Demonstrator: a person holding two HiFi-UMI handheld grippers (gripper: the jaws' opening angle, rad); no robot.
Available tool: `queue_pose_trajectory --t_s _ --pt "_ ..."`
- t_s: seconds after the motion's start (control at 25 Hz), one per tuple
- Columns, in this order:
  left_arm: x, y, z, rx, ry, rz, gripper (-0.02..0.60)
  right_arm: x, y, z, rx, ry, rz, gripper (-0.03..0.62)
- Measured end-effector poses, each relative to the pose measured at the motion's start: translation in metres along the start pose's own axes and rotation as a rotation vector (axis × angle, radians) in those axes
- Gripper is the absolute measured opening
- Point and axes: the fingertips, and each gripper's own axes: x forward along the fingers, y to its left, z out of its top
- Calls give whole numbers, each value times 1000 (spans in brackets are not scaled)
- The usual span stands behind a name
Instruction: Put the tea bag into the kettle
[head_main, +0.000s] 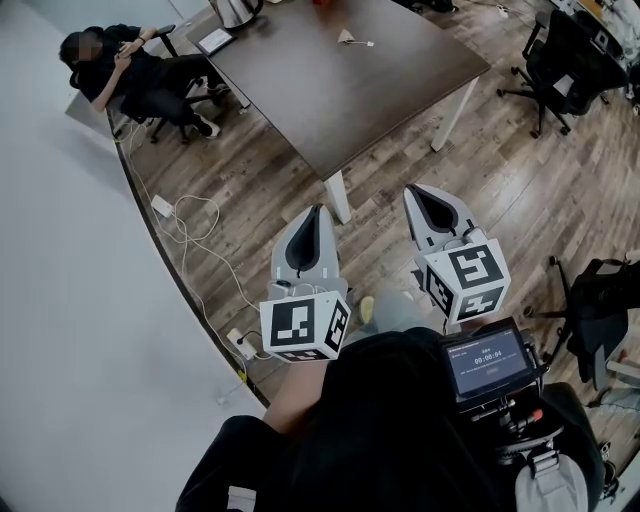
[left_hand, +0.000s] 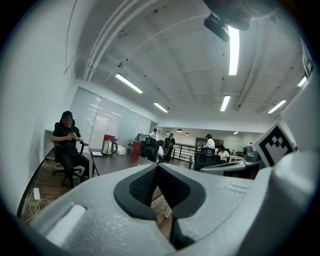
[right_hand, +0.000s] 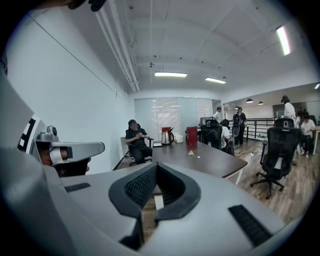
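both grippers are held above the wood floor, short of the dark table. the left gripper has its jaws pressed together with nothing between them, and the right gripper is the same (pads meeting at the tips, empty). the tea bag lies on the far part of the table, well apart from both grippers. the kettle stands at the far corner, near a seated person.

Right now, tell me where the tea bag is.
In the head view the tea bag lies on the dark table, near its far end, right of the kettle and apart from it.
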Motion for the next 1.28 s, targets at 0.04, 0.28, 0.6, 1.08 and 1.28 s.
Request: queue_pose_trajectory --t_s 0.04,0.28,0.6,1.08,1.28 --pt "0 0 0 -1 -2 1 5 0 0 0 -2 0 0 6" --pt "5 8 -3 -11 8 5 5 9 -4 -6 8 20 -8 6" --pt "34 14 -9 -8 37 0 5 33 -21 -8 18 45 -3 5" --pt "106 27 3 32 48 14 5 94 -61 16 31 30 46 6" --pt "138 36 7 50 53 22 5 127 -76 26 37 25 72 6"
